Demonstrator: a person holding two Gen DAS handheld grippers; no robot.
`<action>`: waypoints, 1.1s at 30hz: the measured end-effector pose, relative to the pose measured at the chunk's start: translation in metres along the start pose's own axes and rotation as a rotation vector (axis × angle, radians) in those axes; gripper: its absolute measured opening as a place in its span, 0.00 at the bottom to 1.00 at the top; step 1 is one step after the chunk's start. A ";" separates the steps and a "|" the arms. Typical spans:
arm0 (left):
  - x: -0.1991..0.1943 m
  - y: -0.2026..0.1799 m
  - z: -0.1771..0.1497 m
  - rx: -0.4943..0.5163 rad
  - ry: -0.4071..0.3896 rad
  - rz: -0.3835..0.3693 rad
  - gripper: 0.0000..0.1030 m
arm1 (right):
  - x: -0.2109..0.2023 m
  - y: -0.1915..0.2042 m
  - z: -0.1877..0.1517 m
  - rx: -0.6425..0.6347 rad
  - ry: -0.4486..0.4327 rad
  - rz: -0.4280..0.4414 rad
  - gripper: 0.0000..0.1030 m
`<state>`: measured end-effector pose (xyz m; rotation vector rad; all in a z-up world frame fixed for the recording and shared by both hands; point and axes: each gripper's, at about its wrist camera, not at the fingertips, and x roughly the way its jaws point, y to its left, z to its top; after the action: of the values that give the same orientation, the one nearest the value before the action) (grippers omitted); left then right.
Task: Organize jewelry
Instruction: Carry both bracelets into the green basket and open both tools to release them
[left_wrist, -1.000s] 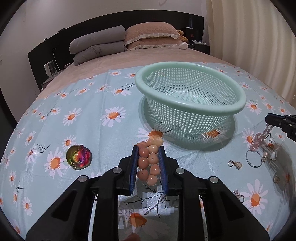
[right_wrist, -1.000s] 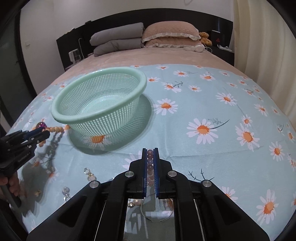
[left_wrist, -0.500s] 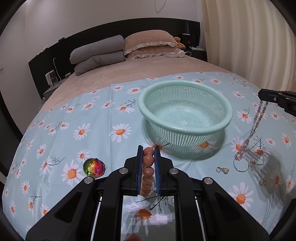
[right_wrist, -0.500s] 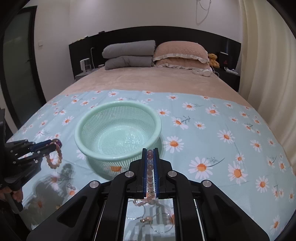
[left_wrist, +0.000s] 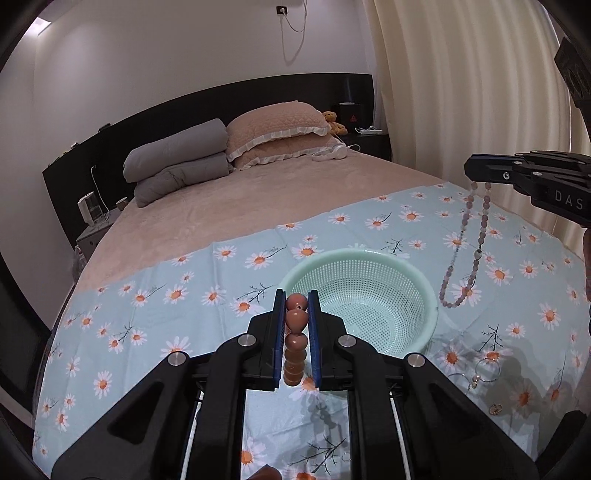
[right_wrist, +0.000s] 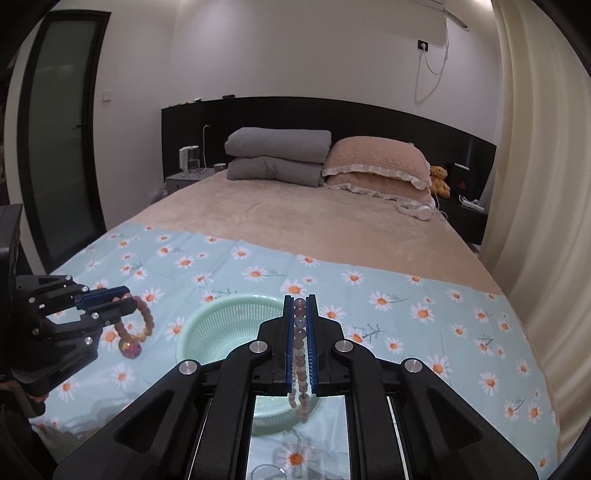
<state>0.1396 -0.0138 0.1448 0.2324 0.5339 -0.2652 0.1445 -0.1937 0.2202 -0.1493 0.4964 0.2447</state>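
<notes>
My left gripper (left_wrist: 296, 295) is shut on an orange-brown bead bracelet (left_wrist: 295, 332), held high above the daisy cloth. From the right wrist view that bracelet (right_wrist: 142, 319) hangs as a loop from the left gripper (right_wrist: 125, 301). My right gripper (right_wrist: 300, 299) is shut on a pale pink bead necklace (right_wrist: 300, 332). Seen from the left wrist, the necklace (left_wrist: 463, 266) dangles in a long loop from the right gripper (left_wrist: 471, 170), beside the mint green basket (left_wrist: 424, 291). The basket (right_wrist: 207, 314) sits below and between both grippers.
A daisy-print cloth (left_wrist: 221, 280) covers the near half of the bed. Rings and small earrings (left_wrist: 487, 369) lie on it right of the basket. An iridescent ball (right_wrist: 130, 349) lies left of the basket. Pillows (right_wrist: 373, 162), headphones (right_wrist: 415, 211) and a curtain (right_wrist: 535, 184) stand beyond.
Both grippers rose well above the cloth, each carrying its string of beads. The left jaws closed tighter on the bracelet. The basket now sits lower and smaller in both views.
</notes>
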 end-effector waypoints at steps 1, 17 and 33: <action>0.004 0.000 0.004 -0.009 -0.001 -0.020 0.12 | 0.003 0.001 0.004 -0.003 -0.003 0.004 0.06; 0.075 0.004 -0.009 -0.035 0.041 -0.095 0.65 | 0.083 -0.024 -0.037 0.118 0.097 0.052 0.36; 0.029 -0.001 -0.048 -0.004 0.085 -0.033 0.69 | 0.028 -0.032 -0.079 0.113 0.140 0.005 0.39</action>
<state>0.1406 -0.0062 0.0891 0.2321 0.6229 -0.2869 0.1414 -0.2347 0.1405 -0.0549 0.6481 0.2112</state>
